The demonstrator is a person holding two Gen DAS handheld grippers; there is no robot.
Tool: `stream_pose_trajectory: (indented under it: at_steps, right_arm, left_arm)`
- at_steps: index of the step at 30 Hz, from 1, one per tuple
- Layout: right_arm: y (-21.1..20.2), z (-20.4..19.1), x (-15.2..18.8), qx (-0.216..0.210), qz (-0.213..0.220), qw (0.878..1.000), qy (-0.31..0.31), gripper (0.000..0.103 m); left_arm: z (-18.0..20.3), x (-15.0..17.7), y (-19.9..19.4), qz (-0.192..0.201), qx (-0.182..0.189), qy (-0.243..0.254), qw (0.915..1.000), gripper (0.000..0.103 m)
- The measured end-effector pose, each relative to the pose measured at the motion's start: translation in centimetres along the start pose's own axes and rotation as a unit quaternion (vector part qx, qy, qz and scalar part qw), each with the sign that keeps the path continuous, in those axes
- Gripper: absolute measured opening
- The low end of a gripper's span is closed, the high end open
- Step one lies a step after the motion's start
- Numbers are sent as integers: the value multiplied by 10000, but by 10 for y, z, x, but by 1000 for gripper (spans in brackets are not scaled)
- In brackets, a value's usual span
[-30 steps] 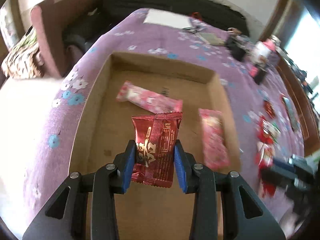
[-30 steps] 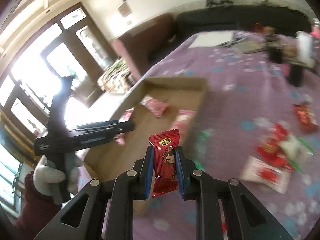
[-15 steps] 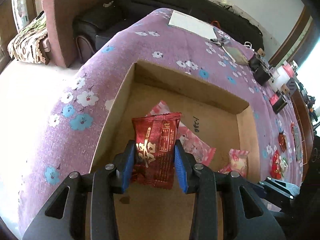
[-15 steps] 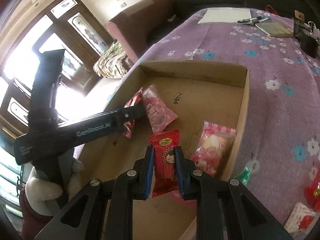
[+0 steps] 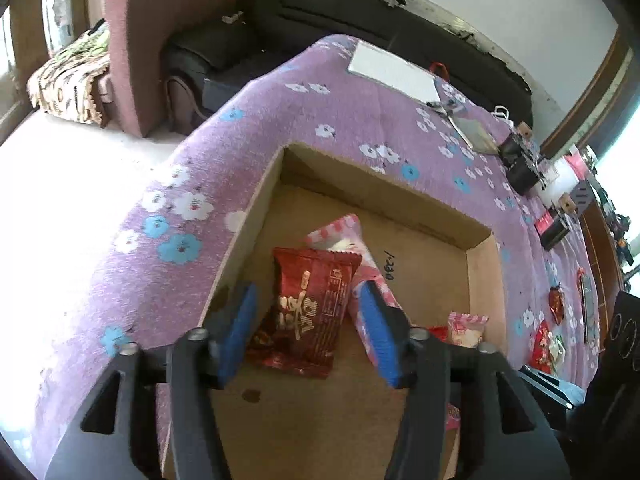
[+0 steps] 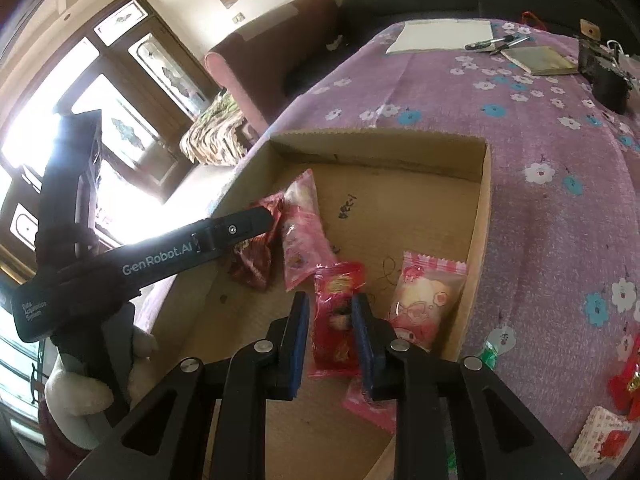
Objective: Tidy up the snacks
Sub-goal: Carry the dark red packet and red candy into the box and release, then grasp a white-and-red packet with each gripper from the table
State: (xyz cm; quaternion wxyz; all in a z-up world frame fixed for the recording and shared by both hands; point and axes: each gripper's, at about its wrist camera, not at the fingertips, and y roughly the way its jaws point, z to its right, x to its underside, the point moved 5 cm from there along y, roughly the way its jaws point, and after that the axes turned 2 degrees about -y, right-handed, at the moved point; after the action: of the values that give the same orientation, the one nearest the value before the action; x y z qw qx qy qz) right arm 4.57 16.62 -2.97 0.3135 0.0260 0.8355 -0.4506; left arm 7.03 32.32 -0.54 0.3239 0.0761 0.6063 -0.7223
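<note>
A shallow cardboard box (image 5: 256, 216) (image 6: 476, 236) lies on the purple flowered cloth. My left gripper (image 5: 306, 326) is open over the box's left side; a dark red snack packet (image 5: 308, 312) lies on the floor between its blue pads (image 5: 240, 328). A long pink packet (image 5: 372, 276) lies beside it. My right gripper (image 6: 330, 332) has its blue pads slightly apart around a bright red snack packet (image 6: 336, 312) resting low in the box. A pink packet (image 6: 424, 300) lies at the box's right wall.
Several loose snacks lie on the cloth to the right of the box (image 6: 624, 376) (image 5: 556, 300). A white paper sheet (image 6: 440, 34), a notebook (image 6: 538, 60) and dark devices (image 6: 604, 76) lie at the far end. A sofa (image 5: 168, 56) stands beyond the table.
Both grippers moved down into the box. My left gripper opened and let the dark red packet drop onto the box floor. My right gripper's pads loosened around the bright red packet.
</note>
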Motion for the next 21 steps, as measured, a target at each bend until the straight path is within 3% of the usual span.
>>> stream_pose_trajectory:
  at_steps: [6, 9, 11, 15, 18, 21]
  right_arm:
    - [-34, -3, -3, 13, 337, 9994, -48, 25]
    - [-63, 5, 4, 13, 532, 9986, -69, 25]
    - [-89, 20, 13, 129, 708, 9974, -91, 27]
    - [-137, 67, 41, 680, 987, 9928, 7, 34]
    - [-155, 104, 65, 1057, 931, 9898, 204, 35]
    - [-160, 129, 86, 1110, 809, 9893, 497, 36]
  left_arm:
    - [4, 4, -35, 282, 96, -29, 9996, 56]
    - [16, 13, -59, 407, 320, 57, 9986, 56]
    - [26, 22, -74, 474, 480, 144, 9976, 56]
    - [49, 46, -95, 482, 870, 270, 9947, 67]
    - [73, 68, -100, 405, 1139, 439, 9917, 67]
    - [102, 90, -97, 234, 1318, 683, 9886, 67]
